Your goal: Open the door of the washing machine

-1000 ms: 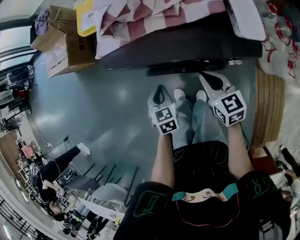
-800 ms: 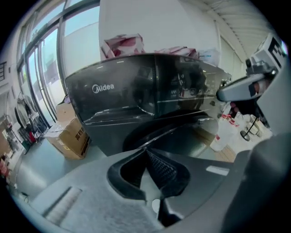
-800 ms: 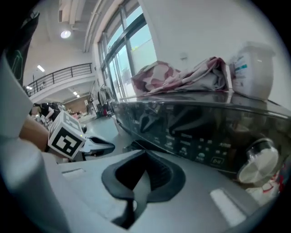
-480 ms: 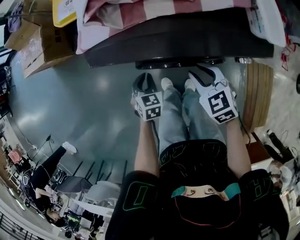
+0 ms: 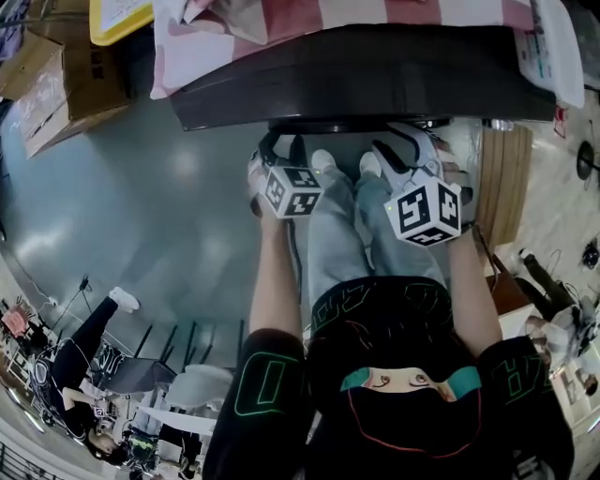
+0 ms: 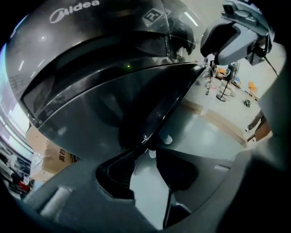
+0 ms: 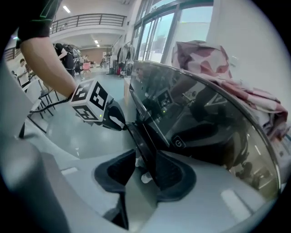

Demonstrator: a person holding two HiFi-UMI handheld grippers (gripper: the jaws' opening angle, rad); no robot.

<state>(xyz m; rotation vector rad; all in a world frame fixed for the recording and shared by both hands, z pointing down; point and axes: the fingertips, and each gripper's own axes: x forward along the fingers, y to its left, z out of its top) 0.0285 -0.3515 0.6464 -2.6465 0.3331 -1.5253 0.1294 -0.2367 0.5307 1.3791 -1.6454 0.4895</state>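
Note:
The dark glossy washing machine stands in front of me, its door rim jutting from the front. My left gripper hangs at the rim's left end and my right gripper at its right end, both pointing steeply down. In the left gripper view the door's dark edge runs down into the gap of the left gripper. In the right gripper view the same edge stands between the jaws of the right gripper. Both pairs of jaws have just been opening, and neither presses on the edge.
A pink-and-white checked cloth lies on top of the machine. Cardboard boxes stand on the grey floor to the left, a wooden board to the right. My shoes are close under the door. People and chairs are at the lower left.
Both grippers have sunk and closed in on the machine's front, their marker cubes rolling round. The machine now fills more of the top of the head view.

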